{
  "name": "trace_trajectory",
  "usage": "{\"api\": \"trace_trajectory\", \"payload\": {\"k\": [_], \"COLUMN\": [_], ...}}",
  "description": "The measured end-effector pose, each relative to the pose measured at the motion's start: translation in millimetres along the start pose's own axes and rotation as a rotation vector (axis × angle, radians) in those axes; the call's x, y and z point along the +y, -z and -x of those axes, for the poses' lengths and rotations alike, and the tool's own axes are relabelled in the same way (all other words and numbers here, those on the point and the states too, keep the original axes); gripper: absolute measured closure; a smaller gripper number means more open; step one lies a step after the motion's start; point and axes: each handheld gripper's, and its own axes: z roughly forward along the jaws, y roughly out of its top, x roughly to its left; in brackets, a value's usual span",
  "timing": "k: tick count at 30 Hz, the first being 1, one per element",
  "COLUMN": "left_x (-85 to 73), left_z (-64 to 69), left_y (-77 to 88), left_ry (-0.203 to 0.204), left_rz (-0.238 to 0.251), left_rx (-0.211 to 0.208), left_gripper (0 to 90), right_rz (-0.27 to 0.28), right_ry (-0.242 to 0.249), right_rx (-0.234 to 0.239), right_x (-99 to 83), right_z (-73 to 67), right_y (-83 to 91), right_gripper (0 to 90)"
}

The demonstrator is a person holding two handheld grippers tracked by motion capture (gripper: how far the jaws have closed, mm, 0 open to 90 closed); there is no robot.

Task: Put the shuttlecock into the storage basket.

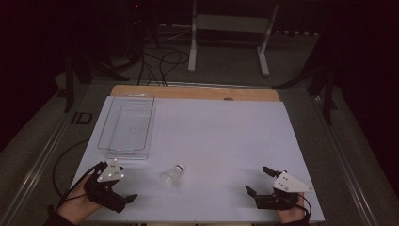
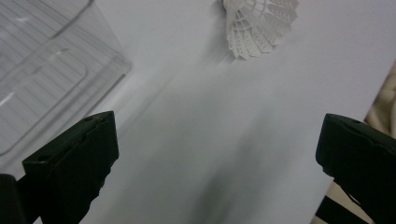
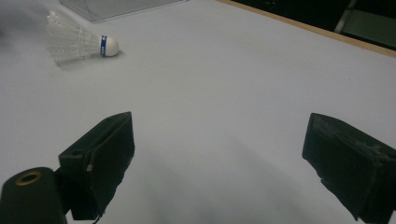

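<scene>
Left gripper (image 1: 116, 182): jaws spread wide, nothing between them, sits at the near-left of the white table (image 1: 226, 136), held in the person's left hand (image 1: 77, 203). Its own view has both black jaws far apart over bare white surface.

Right gripper (image 1: 260, 181): also wide open and empty, near-right corner of the table, right hand (image 1: 291, 214) behind it at the table edge. Jaws point up-table and slightly inward.

Shuttlecock (image 1: 172, 175) lies on its side on the table between the two grippers, closer to the left one, touching neither. White cork tip with a blue band (image 3: 103, 45) points away from the person; feather skirt (image 2: 259, 23) faces the near edge.

Clear plastic tray (image 1: 126, 123) sits flat at the far-left of the table, just beyond the left gripper, near the shuttlecock but apart from it.

Wooden table edge (image 1: 197, 92) shows at the far side.
</scene>
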Motion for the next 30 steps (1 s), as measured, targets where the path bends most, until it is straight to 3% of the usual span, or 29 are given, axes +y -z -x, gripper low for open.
{"api": "trace_trajectory", "payload": {"k": [9,15,23,30], "left_x": [6.3,11.8,20.0,25.6], "left_z": [-0.6,-1.2,3.6,3.7], "left_y": [1.1,1.4,-3.2,-5.9], "left_ry": [0.01,0.031,-0.012,-0.01], "left_rz": [-0.029,-0.082,-0.15,-0.182], "left_rx": [-0.01,-0.03,-0.031,-0.034], "left_gripper": [0.0,0.0,0.0,0.1], "right_rz": [-0.002,-0.002,-0.001,0.001], "right_ry": [-0.002,-0.001,-0.001,-0.004], "right_rx": [0.001,0.003,0.005,0.009], "right_x": [-0.1,0.0,0.2,0.4], "right_z": [-0.2,-0.5,-0.8,-0.7], "right_y": [-0.2,-0.4,-0.4,-0.4], "right_gripper": [9.2,9.2,9.2,9.2]}}
